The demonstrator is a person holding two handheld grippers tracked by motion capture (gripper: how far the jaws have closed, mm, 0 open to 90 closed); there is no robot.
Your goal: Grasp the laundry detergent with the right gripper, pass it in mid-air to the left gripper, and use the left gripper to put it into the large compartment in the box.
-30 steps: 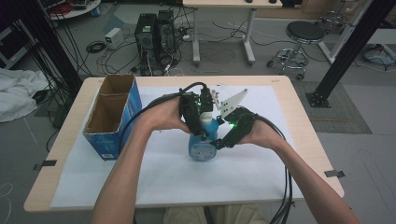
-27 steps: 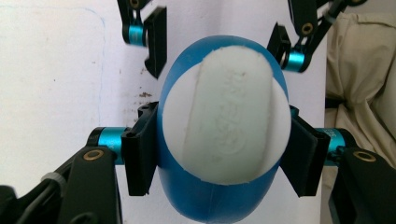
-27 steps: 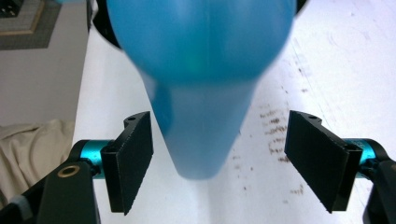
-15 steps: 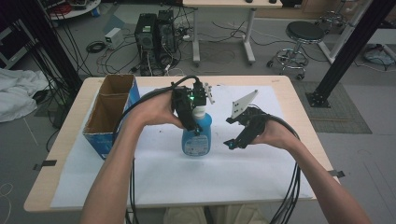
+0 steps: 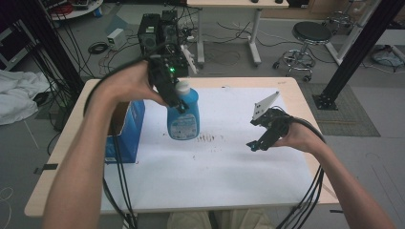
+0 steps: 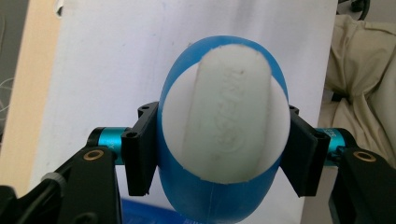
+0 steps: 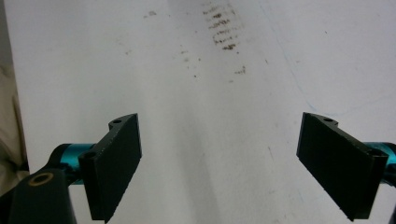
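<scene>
My left claw (image 5: 177,102) clamped on bottle (image 5: 183,117) neck, bottle hanging below | my right claw (image 5: 260,138) apart, well right of bottle

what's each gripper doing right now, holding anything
Left gripper: shut on the blue plastic bottle with a white cap, lifted off the table.
Right gripper: jaws open, holding nothing.

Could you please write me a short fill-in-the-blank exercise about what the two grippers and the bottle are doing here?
1. The left gripper is shut on the blue bottle just below its ____ cap.
2. The jaws of the right gripper stand ____, with nothing between them.
3. The bottle hangs ____ the white sheet, beside the blue box.

Missing words: white; open; above
</scene>
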